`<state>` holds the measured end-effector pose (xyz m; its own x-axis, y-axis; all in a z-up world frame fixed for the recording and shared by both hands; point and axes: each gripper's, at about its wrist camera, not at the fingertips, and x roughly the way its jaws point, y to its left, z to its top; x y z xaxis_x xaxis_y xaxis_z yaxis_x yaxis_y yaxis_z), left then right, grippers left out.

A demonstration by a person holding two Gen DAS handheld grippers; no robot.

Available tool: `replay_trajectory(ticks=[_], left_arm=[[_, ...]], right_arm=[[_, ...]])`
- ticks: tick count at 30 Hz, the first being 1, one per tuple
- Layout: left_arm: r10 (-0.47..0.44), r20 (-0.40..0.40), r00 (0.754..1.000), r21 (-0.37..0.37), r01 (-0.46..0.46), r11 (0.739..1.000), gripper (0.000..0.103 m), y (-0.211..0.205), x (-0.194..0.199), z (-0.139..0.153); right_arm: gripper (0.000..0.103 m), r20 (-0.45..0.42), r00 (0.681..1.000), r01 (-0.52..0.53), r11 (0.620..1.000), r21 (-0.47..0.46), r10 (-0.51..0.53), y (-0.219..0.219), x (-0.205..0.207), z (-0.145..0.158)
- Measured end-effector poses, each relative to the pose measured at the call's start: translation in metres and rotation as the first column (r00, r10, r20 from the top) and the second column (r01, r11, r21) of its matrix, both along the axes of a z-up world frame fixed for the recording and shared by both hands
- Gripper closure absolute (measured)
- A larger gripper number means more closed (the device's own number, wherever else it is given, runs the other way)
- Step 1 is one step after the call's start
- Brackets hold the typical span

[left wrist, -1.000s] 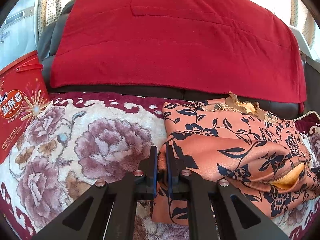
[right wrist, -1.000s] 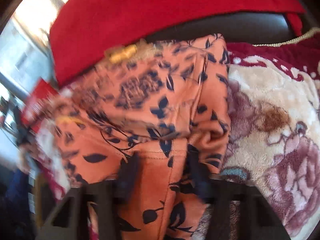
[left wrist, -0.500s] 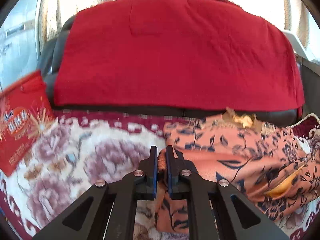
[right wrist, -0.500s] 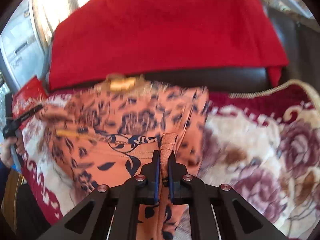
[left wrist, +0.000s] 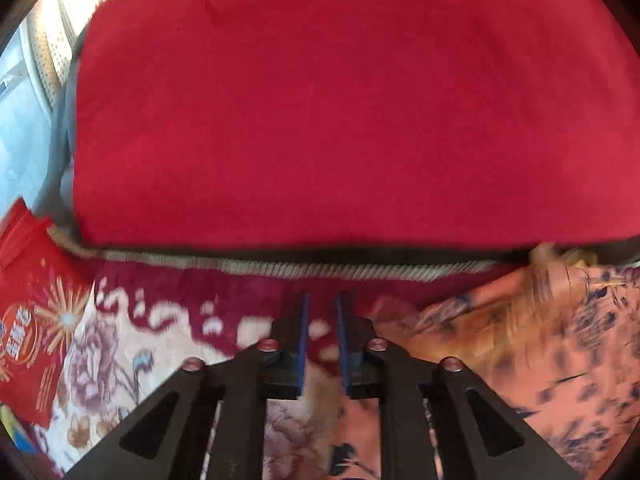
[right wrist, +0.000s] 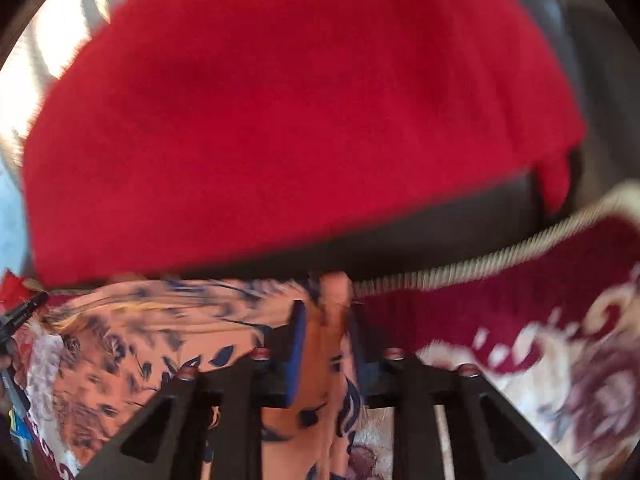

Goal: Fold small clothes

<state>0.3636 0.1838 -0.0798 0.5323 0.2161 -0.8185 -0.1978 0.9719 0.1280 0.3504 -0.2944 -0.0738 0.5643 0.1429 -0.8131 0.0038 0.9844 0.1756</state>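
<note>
Right wrist view, blurred: your orange floral garment (right wrist: 132,344) lies on the flowered blanket (right wrist: 560,360) near its back edge, a fold standing between your right gripper (right wrist: 326,316) fingers, which have just been opening; whether they press it you cannot tell. Your left gripper (left wrist: 321,312) fingers have just parted slightly, with nothing between them, the garment beside them. Behind hangs a red cloth (left wrist: 340,100); a red box (left wrist: 28,320) is cut off at the left edge.
</note>
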Motion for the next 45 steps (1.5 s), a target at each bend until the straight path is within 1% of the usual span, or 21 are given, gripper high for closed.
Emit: replay_trajectory(ticks=[2, 3, 5, 8, 10, 14, 15, 18, 19, 20, 22, 24, 26, 27, 28, 29, 30, 32, 37, 39, 45], left_arm=[[0.020, 0.033, 0.999, -0.033, -0.019, 0.999, 0.076, 0.013, -0.019, -0.004], [0.031, 0.051, 0.998, -0.034, -0.029, 0.999, 0.069, 0.019, -0.029, -0.003], [0.060, 0.108, 0.992, -0.039, -0.056, 0.998, 0.053, 0.036, -0.068, 0.003], [0.081, 0.142, 0.986, -0.110, -0.066, 0.992, 0.051, 0.049, -0.129, 0.001], [0.109, 0.123, 0.986, -0.208, -0.082, 0.975, 0.049, 0.053, -0.174, -0.012], [0.183, 0.079, 0.980, -0.459, -0.127, 0.879, 0.049, 0.036, -0.231, -0.040], [0.194, 0.083, 0.977, -0.505, -0.127, 0.854, 0.049, 0.029, -0.234, -0.044], [0.228, 0.109, 0.968, -0.568, -0.128, 0.813, 0.046, 0.011, -0.225, -0.043], [0.238, 0.106, 0.966, -0.577, -0.135, 0.806, 0.035, 0.007, -0.220, -0.043], [0.264, 0.093, 0.960, -0.576, -0.164, 0.801, 0.030, 0.003, -0.212, -0.045], [0.315, 0.072, 0.946, -0.594, -0.213, 0.776, 0.026, 0.002, -0.199, -0.049], [0.354, 0.031, 0.935, -0.598, -0.267, 0.756, 0.024, 0.005, -0.189, -0.055], [0.381, 0.018, 0.925, -0.610, -0.291, 0.737, 0.028, 0.011, -0.180, -0.060], [0.383, 0.013, 0.924, -0.611, -0.296, 0.734, 0.037, 0.013, -0.180, -0.061], [0.388, 0.000, 0.921, -0.591, -0.313, 0.743, 0.060, 0.014, -0.178, -0.062], [0.375, -0.007, 0.927, -0.591, -0.306, 0.746, 0.069, 0.015, -0.175, -0.062], [0.362, -0.008, 0.932, -0.607, -0.293, 0.739, 0.072, 0.016, -0.173, -0.062], [0.354, -0.006, 0.935, -0.602, -0.286, 0.746, 0.081, 0.015, -0.170, -0.060], [0.326, 0.048, 0.944, -0.539, -0.251, 0.804, 0.087, 0.009, -0.166, -0.040], [0.317, 0.129, 0.940, -0.525, -0.206, 0.826, 0.088, 0.006, -0.174, -0.011], [0.261, 0.347, 0.901, -0.464, -0.077, 0.883, 0.088, -0.015, -0.248, 0.081]], right_arm=[[0.047, 0.032, 0.999, 0.008, 0.999, 0.051, -0.010, -0.005, -0.024, -0.004], [0.027, 0.059, 0.998, 0.016, 0.998, 0.067, -0.020, -0.009, -0.040, -0.002], [0.026, 0.099, 0.994, 0.031, 0.995, 0.091, -0.040, -0.020, -0.073, 0.004], [0.026, 0.140, 0.985, 0.064, 0.973, 0.223, -0.097, -0.041, -0.144, 0.017], [0.026, 0.113, 0.987, 0.069, 0.941, 0.333, -0.112, -0.044, -0.186, 0.015], [0.026, 0.018, 0.992, 0.098, 0.854, 0.511, -0.124, -0.026, -0.247, -0.009], [0.026, 0.001, 0.992, 0.106, 0.828, 0.551, -0.128, -0.017, -0.252, -0.015], [0.026, -0.037, 0.987, 0.144, 0.769, 0.623, -0.156, 0.000, -0.239, -0.029], [0.026, -0.053, 0.985, 0.161, 0.748, 0.644, -0.166, 0.003, -0.231, -0.032], [0.026, -0.077, 0.978, 0.198, 0.728, 0.657, -0.196, 0.005, -0.222, -0.038], [0.026, -0.157, 0.945, 0.313, 0.651, 0.691, -0.287, 0.003, -0.208, -0.051], [0.027, -0.221, 0.904, 0.400, 0.543, 0.738, -0.366, -0.003, -0.205, -0.066], [0.027, -0.223, 0.898, 0.403, 0.504, 0.764, -0.380, -0.005, -0.201, -0.067], [0.029, -0.230, 0.894, 0.413, 0.509, 0.755, -0.384, -0.004, -0.200, -0.066], [0.040, -0.238, 0.890, 0.424, 0.518, 0.743, -0.388, -0.004, -0.197, -0.066], [0.052, -0.247, 0.888, 0.434, 0.529, 0.730, -0.388, -0.004, -0.194, -0.066], [0.071, -0.271, 0.883, 0.453, 0.543, 0.707, -0.383, -0.004, -0.189, -0.070], [0.079, -0.279, 0.881, 0.460, 0.554, 0.694, -0.383, -0.004, -0.183, -0.075], [0.089, -0.200, 0.919, 0.389, 0.693, 0.606, -0.341, 0.004, -0.170, -0.045], [0.090, -0.132, 0.937, 0.335, 0.731, 0.595, -0.322, 0.006, -0.171, -0.017], [0.091, 0.020, 0.961, 0.209, 0.775, 0.596, -0.274, 0.012, -0.202, 0.060]])
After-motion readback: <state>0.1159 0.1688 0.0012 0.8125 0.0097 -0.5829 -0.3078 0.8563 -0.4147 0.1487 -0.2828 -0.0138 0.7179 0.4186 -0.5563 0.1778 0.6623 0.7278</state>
